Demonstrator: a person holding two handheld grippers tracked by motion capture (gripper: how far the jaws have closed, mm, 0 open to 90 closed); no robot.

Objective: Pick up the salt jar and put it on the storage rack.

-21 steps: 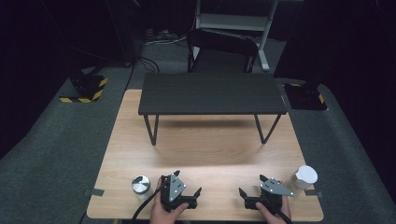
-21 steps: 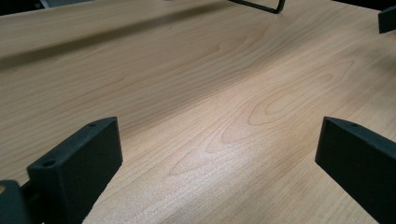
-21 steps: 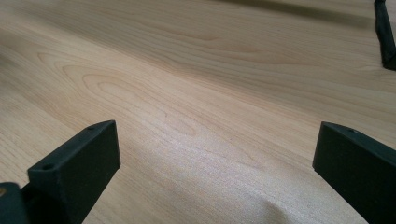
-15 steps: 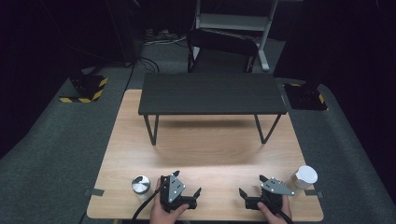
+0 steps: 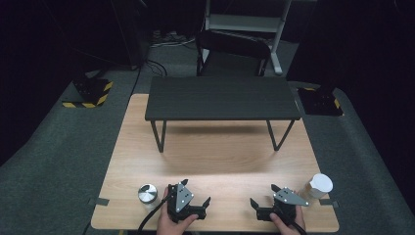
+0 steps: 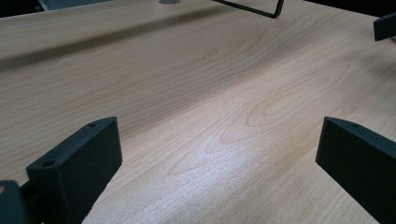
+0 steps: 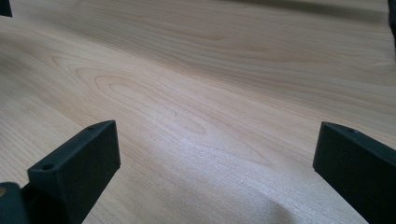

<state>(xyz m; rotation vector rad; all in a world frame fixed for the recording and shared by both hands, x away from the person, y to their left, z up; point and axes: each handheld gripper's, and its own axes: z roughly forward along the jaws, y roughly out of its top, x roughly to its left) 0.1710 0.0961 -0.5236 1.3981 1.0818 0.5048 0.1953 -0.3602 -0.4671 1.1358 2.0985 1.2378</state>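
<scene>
My left gripper [image 5: 196,192] rests near the front edge of the wooden table [image 5: 220,152], held in a hand, its jaws wide open with nothing between them. In the left gripper view the left gripper [image 6: 217,140] frames bare wood. My right gripper [image 5: 263,195] sits at the front right, also open and empty. The right gripper [image 7: 215,140] looks across bare tabletop in its own view. A round silver metal cap [image 5: 147,193] lies just left of the left gripper. A white-topped cup [image 5: 320,185] stands right of the right gripper.
A low black shelf [image 5: 222,97] on thin metal legs spans the far half of the table; one leg [image 6: 254,9] appears in the left gripper view. A black chair [image 5: 232,51] stands behind the table. The wood between the shelf and the grippers is bare.
</scene>
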